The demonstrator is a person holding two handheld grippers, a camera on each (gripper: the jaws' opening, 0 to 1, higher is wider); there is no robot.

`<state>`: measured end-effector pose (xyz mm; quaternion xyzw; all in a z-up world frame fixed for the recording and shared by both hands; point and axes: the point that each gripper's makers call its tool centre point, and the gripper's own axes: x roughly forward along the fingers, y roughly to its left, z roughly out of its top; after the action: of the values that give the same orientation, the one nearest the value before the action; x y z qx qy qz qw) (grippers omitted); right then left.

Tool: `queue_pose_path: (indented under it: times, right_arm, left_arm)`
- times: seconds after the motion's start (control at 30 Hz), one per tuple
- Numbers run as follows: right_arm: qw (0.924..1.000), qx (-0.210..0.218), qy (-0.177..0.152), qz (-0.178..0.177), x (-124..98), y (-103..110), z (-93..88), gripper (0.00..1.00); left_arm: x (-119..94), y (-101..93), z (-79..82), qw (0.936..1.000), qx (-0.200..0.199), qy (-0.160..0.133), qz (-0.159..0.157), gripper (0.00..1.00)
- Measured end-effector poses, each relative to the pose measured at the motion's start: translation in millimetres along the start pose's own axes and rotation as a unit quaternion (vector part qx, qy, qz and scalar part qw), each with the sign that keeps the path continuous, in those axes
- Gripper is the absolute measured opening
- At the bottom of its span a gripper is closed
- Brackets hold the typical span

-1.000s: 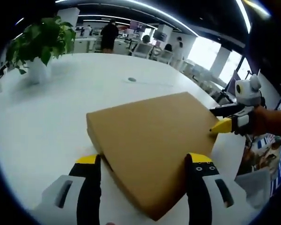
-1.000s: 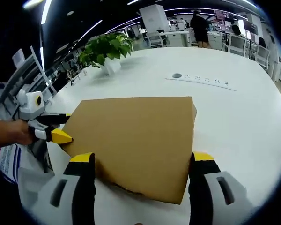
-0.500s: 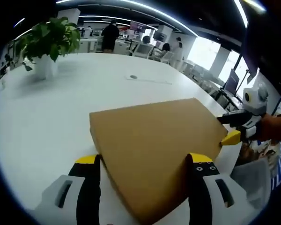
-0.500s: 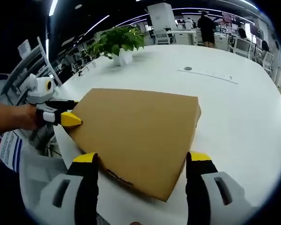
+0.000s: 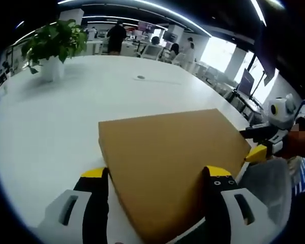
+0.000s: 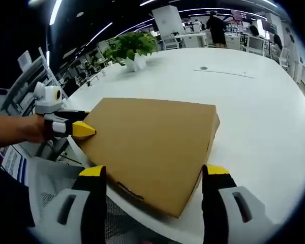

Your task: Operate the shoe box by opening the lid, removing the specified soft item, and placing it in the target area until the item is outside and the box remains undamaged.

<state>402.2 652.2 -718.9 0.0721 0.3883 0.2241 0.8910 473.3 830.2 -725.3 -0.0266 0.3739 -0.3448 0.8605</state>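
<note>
A closed brown cardboard shoe box (image 5: pixel 168 157) lies on the white table (image 5: pixel 56 122), lid on, its near corner reaching over the table's edge. My left gripper (image 5: pixel 155 173) is open, its yellow-tipped jaws standing either side of that corner. The right gripper (image 5: pixel 259 147) comes in from the right with a yellow tip at the box's right corner. In the right gripper view the box (image 6: pixel 152 145) sits between the wide jaws of my open right gripper (image 6: pixel 155 171). There the left gripper (image 6: pixel 79 128), held by a hand, touches the box's left corner.
A potted plant (image 5: pixel 53 43) (image 6: pixel 132 48) stands far back on the table, and a round cable port (image 5: pixel 141 77) (image 6: pixel 203 67) lies beyond the box. A grey mesh chair (image 6: pixel 51 178) (image 5: pixel 267 178) is just past the table's near edge. People stand in the office behind.
Both views have drawn back toward the table's edge, and the box has come with them, so its near corner now overhangs the edge above the chair. The jaws remain equally wide.
</note>
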Motion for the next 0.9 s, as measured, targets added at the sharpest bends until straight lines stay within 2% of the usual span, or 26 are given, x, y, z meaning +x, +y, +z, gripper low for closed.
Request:
queue_pose_path:
  times: [0.33,0.6,0.8,0.87,0.9]
  right_arm:
    - [0.9998,-0.021,0.006,0.006,5.8,20.8,-5.7,0.74]
    - [0.999,-0.038,0.014,0.016,12.3,30.5,-5.6,0.76]
    - [0.999,-0.041,0.014,0.009,12.3,23.7,-4.8,0.72]
    - [0.9998,-0.014,0.009,0.011,8.5,15.8,-2.9,0.68]
    - [0.9999,-0.007,0.004,0.01,6.1,13.2,-1.7,0.68]
  left_arm:
    - [-9.9,12.1,-4.1,1.0,0.001,0.009,0.001,0.78]
    - [-14.5,21.7,-4.6,0.9999,-0.005,0.005,0.009,0.78]
    - [-15.4,25.4,-3.7,0.9999,-0.007,0.004,0.009,0.79]
    - [-16.6,25.4,-2.3,0.9999,-0.016,-0.003,0.004,0.82]
    - [-18.6,23.2,1.8,0.9997,-0.017,-0.017,-0.004,0.84]
